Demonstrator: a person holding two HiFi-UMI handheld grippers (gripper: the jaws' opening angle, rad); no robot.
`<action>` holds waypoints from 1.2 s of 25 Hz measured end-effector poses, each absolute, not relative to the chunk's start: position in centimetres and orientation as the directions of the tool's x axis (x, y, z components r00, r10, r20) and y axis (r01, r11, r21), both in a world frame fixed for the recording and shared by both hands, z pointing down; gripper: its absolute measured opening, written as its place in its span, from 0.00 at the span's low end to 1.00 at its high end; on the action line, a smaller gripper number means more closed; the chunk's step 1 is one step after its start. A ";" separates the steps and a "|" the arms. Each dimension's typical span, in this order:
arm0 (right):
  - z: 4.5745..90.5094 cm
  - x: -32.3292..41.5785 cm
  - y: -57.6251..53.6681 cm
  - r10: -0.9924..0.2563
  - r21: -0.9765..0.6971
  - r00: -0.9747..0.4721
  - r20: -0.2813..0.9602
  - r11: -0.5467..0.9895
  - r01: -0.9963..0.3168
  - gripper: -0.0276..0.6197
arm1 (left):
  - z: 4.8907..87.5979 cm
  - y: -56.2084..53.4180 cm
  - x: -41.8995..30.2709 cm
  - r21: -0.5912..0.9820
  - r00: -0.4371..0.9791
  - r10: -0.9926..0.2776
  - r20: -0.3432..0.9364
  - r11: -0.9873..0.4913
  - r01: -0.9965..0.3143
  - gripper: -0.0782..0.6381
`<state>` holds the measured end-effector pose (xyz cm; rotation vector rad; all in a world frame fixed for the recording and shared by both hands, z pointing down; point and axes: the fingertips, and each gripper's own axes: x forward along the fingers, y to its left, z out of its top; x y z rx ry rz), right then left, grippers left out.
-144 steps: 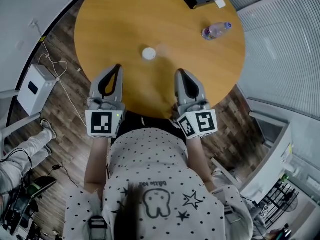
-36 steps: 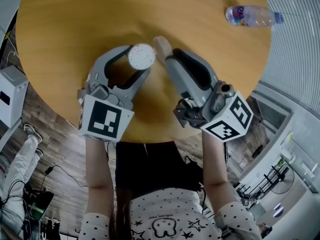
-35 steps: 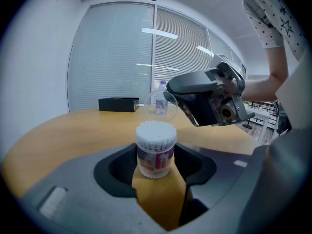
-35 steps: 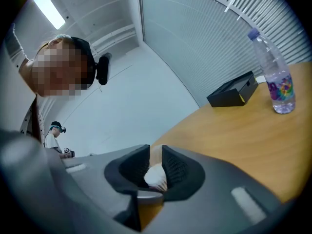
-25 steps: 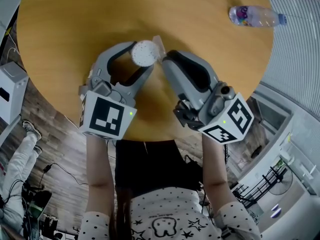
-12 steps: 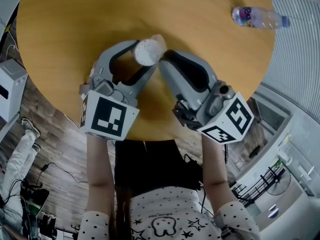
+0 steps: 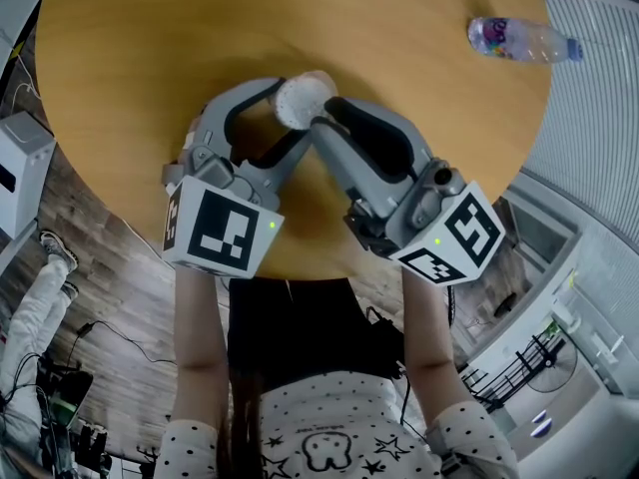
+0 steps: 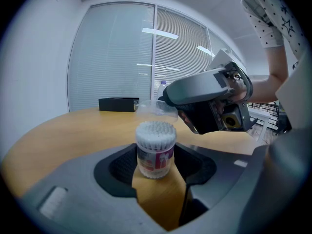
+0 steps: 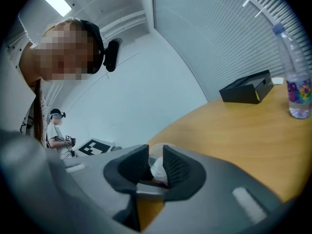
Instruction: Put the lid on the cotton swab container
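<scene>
One cotton swab container [image 8: 155,149], one lid [image 8: 153,109], one water bottle [image 7: 519,39], one black box [image 8: 118,104], one table [image 7: 150,68]

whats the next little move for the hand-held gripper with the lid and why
Probably ease the right hand-held gripper down onto the cotton swab container: the clear lid it grips hangs just above the swab tips, seemingly slightly off-centre, while the left hand-held gripper holds the container upright.

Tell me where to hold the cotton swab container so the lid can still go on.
Grip the cotton swab container by its labelled lower body, coming in level from the side. It stands upright with swab heads at the open top, so that end must stay free. The left gripper holds it there; the right gripper holds the clear lid near its top.
</scene>
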<state>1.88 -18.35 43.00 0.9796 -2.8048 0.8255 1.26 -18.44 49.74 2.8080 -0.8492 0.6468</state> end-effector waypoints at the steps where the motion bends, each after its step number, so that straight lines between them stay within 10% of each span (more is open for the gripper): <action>1: 43.1 1.7 -18.3 -0.561 -0.466 -0.796 0.227 0.656 -0.594 0.20 | 49.8 -18.4 1.2 0.007 0.749 -0.497 0.439 -0.831 -0.556 0.46; 30: 44.7 0.4 -19.0 -0.545 -0.182 -0.689 0.478 0.706 -0.684 0.05 | 49.6 -18.6 1.6 0.006 0.748 -0.499 0.437 -0.830 -0.557 0.46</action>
